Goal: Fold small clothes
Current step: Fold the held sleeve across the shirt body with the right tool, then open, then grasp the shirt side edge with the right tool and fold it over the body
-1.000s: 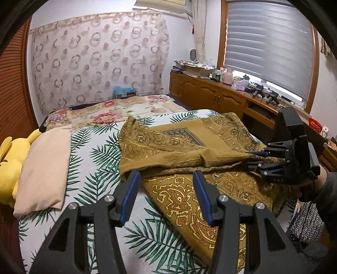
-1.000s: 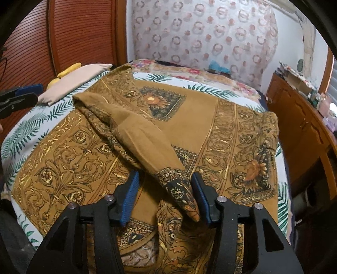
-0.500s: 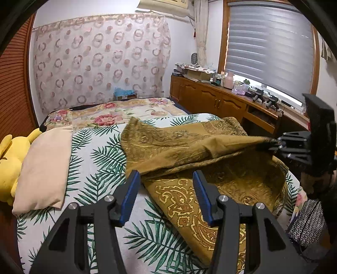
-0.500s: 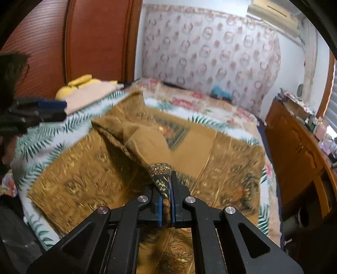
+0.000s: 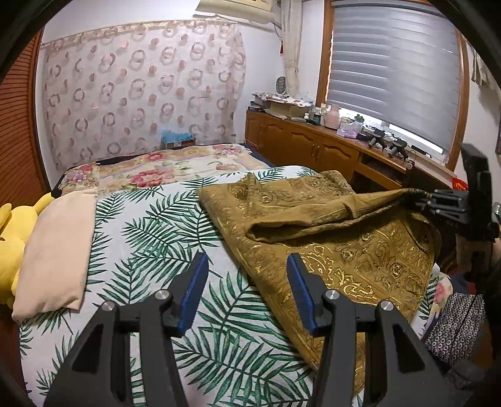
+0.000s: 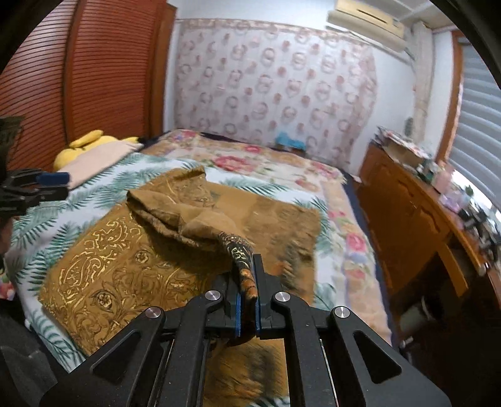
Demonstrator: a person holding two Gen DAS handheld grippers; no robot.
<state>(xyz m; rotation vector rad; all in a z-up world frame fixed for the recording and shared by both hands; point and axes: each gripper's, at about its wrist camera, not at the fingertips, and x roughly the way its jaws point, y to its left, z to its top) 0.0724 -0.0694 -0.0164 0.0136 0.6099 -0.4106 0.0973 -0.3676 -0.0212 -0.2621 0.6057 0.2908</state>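
Leaf-print bedsheet (image 5: pixel 150 231), ochre garment (image 5: pixel 360 256), wooden cabinets (image 5: pixel 300 147)

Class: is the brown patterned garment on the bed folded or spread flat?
Partly folded: garment lies doubled, one end pinched in right gripper.

Bedroom: bed (image 5: pixel 150 225) with palm-leaf sheet, ring-patterned curtain (image 5: pixel 141 90) on far wall, wooden cabinets (image 5: pixel 300 147) under blinds (image 5: pixel 394 69), slatted wooden doors (image 6: pixel 78 75), air conditioner (image 6: pixel 366 18).

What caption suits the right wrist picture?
Right gripper pinches a sleeve of the brown garment above the bed.
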